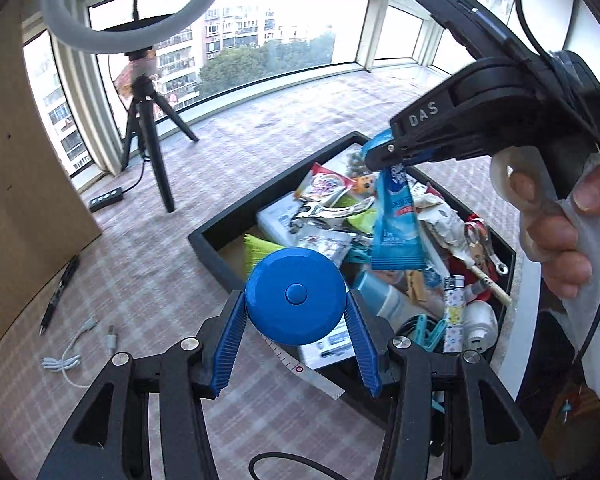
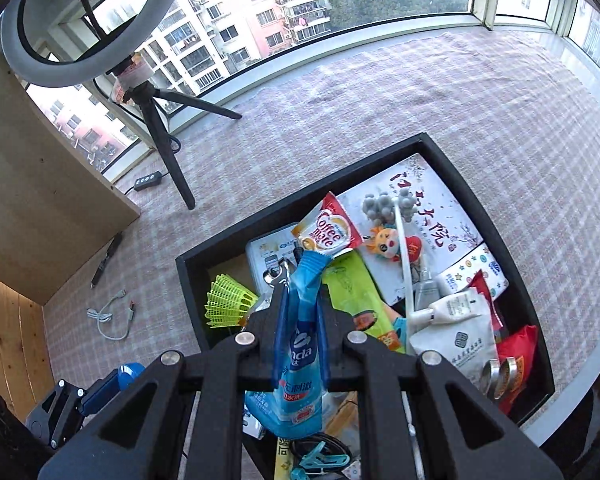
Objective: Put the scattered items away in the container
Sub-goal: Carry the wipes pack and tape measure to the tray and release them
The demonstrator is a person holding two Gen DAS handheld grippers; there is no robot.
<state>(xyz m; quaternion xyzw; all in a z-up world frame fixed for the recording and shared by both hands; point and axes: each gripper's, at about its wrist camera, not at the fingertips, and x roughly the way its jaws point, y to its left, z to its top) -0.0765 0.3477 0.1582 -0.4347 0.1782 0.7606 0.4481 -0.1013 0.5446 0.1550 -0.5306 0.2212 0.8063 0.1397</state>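
the round tape measure (image 1: 296, 294) is bright blue, the sachet (image 2: 300, 344) light blue with white lettering, the container (image 2: 384, 151) black, the shuttlecock (image 2: 228, 300) neon yellow-green, and the cloth (image 2: 380, 92) on the bench a faded pink-and-white check.

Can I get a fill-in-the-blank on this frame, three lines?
1. The left claw grips a round blue ____.
2. The right claw holds a blue ____ over the black tray.
3. A white ____ lies on the checked cloth outside the tray.

Missing: tape measure; packet; cable
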